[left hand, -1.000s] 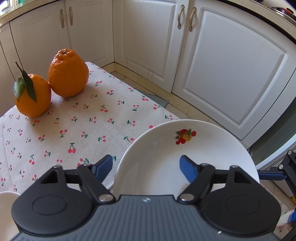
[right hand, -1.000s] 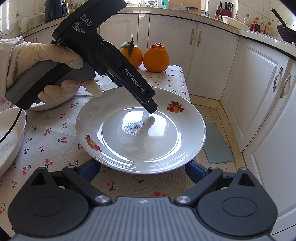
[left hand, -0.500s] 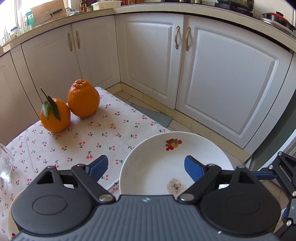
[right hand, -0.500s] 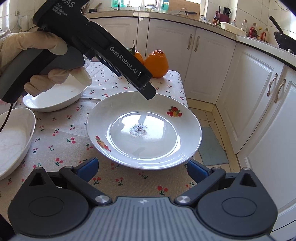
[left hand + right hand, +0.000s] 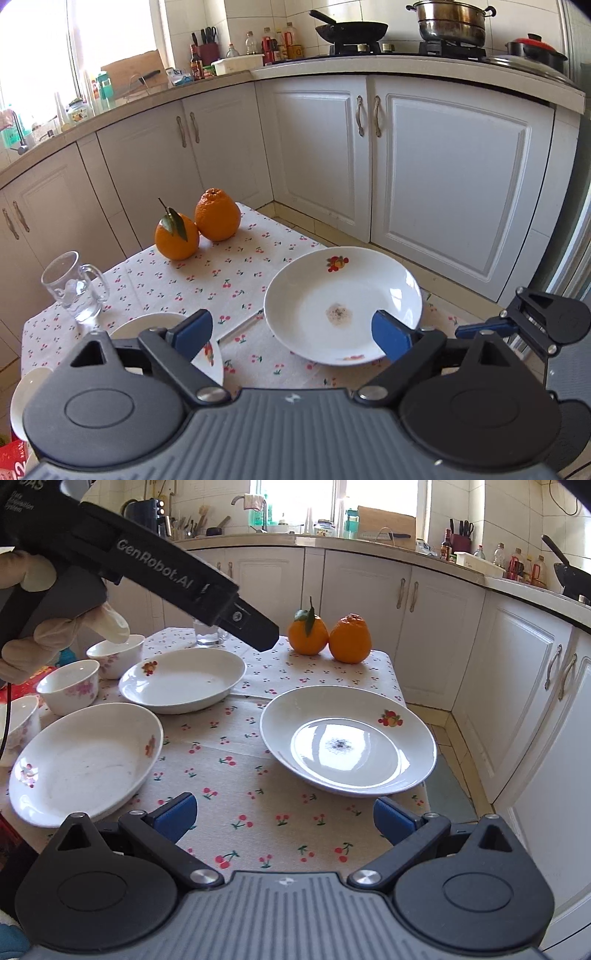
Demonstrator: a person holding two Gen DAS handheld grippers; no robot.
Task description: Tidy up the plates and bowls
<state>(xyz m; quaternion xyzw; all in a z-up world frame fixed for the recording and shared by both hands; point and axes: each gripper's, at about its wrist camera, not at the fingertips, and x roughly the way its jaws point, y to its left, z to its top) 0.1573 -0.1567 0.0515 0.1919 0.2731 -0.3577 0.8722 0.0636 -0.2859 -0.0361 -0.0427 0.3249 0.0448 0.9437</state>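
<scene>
- Leftmost in the right wrist view, three small bowls (image 5: 70, 686) with pink flowers stand in a row at the table's far-left edge, and a gloved hand (image 5: 55, 627) above them grips the left gripper's handle.
- On that handle white lettering reads "GenRobot.AI"; above it the letters "DAS" are cut by the frame edge, and the smaller print beneath them is too small to read.
- Next, two white plates with fruit prints lie on the cherry-print tablecloth (image 5: 258, 823): the near-left plate (image 5: 85, 764) and, behind it, the middle plate (image 5: 181, 681).
- Seen from its own camera, the left gripper (image 5: 291, 328) hangs above the table with its jaws spread wide, having just been opening; nothing is between the blue pads.
- Its right pad overlaps the near rim of the speckled plate (image 5: 343, 306) in the picture, though contact cannot be told.
- That speckled plate lies flat near the table's right edge, with dark specks at its centre.
- Likewise the right gripper (image 5: 284, 812) has its jaws wide apart and empty, over bare cloth just short of the speckled plate.
- Behind, a glass mug (image 5: 74, 288) and two oranges (image 5: 197, 229) stand.
</scene>
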